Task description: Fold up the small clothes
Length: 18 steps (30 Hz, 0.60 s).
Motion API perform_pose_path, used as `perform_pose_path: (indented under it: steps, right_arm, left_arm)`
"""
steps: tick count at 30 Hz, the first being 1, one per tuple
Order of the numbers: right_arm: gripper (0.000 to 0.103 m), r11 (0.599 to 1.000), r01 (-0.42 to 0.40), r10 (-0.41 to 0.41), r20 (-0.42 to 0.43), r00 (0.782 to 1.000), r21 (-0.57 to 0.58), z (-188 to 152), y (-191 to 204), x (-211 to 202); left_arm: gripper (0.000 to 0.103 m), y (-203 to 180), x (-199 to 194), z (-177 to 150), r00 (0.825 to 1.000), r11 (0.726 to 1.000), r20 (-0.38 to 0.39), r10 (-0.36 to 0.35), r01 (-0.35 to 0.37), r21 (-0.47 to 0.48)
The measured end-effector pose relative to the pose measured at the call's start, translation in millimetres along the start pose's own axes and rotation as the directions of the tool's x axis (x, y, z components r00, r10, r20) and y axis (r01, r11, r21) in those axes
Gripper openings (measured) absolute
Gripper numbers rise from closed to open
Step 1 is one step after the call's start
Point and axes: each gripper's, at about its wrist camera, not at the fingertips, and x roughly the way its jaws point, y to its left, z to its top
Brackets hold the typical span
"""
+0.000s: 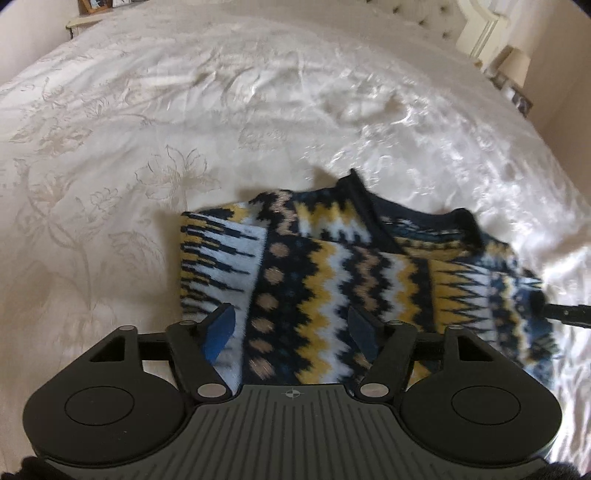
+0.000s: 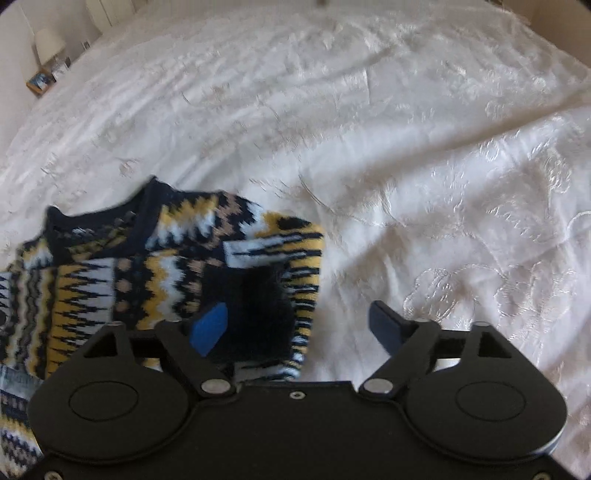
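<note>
A small knitted sweater (image 1: 332,258) with navy, yellow, white and tan zigzag bands lies on the bed, its sleeves folded in over the body and its dark neckline facing away. My left gripper (image 1: 291,325) hovers over the sweater's near left part. It is open, and its blue pads (image 1: 221,328) stand apart over the knit. In the right wrist view the sweater (image 2: 147,266) fills the lower left. My right gripper (image 2: 297,323) is open wide over the sweater's right edge, with a folded sleeve's dark cuff (image 2: 255,314) beside its left pad.
A cream embroidered bedspread (image 1: 147,129) (image 2: 406,147) stretches all around the sweater. A tufted headboard (image 1: 436,18) and a lamp (image 1: 515,66) stand at the far right in the left wrist view. The right wrist view shows a lamp (image 2: 48,46) and a picture frame (image 2: 38,81).
</note>
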Motion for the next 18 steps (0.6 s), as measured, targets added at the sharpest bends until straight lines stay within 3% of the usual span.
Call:
perform_pose_path:
  steps: [2, 8, 18]
  right_arm:
    - [0.103, 0.999, -0.041, 0.041, 0.023, 0.999, 0.001, -3, 7, -10]
    - [0.103, 0.993, -0.097, 0.099, 0.027, 0.995, -0.066, -26, 39, -26]
    - [0.103, 0.984, -0.162, 0.158, -0.047, 0.986, -0.081, -84, 67, -45]
  left_arm:
    - [0.072, -8, -9, -8, 1.0, 1.0, -0.003, -0.011, 0.011, 0.017]
    - [0.075, -27, -22, -44, 0.997, 0.998, -0.074, -0.026, 0.031, 0.057]
    - [0.076, -31, -49, -93, 0.992, 0.996, -0.125, -0.036, 0.046, 0.077]
